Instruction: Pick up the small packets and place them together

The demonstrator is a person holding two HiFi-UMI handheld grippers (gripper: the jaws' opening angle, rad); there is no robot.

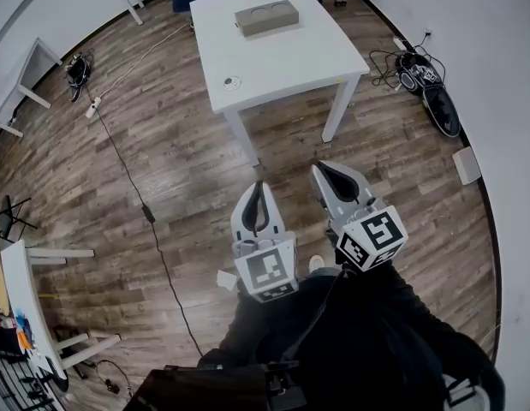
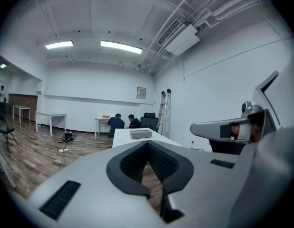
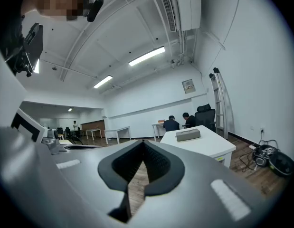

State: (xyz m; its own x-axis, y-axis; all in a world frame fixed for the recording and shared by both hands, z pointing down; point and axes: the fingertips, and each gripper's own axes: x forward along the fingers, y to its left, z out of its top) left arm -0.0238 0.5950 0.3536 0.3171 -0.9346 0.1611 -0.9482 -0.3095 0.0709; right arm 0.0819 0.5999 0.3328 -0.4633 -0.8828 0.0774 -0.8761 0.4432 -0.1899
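Note:
I see no small packets clearly in any view. A grey box (image 1: 266, 17) lies on the far part of a white table (image 1: 307, 58), and a small round object (image 1: 233, 82) sits near that table's front left corner. Both grippers are held close to the person's body, over the wood floor and short of the table. My left gripper (image 1: 257, 191) is shut with nothing in it. My right gripper (image 1: 326, 171) beside it is also shut and empty. The left gripper view shows its shut tips (image 2: 147, 143) pointing at the grey box (image 2: 140, 133). In the right gripper view, the shut tips (image 3: 143, 143) face the box (image 3: 188, 135).
A black cable (image 1: 140, 197) runs across the floor on the left. Bags and cords (image 1: 427, 84) lie by the right wall. Two seated people (image 2: 123, 121) are at a far desk, with a ladder (image 2: 162, 110) against the wall. Another white table (image 1: 20, 294) stands at the lower left.

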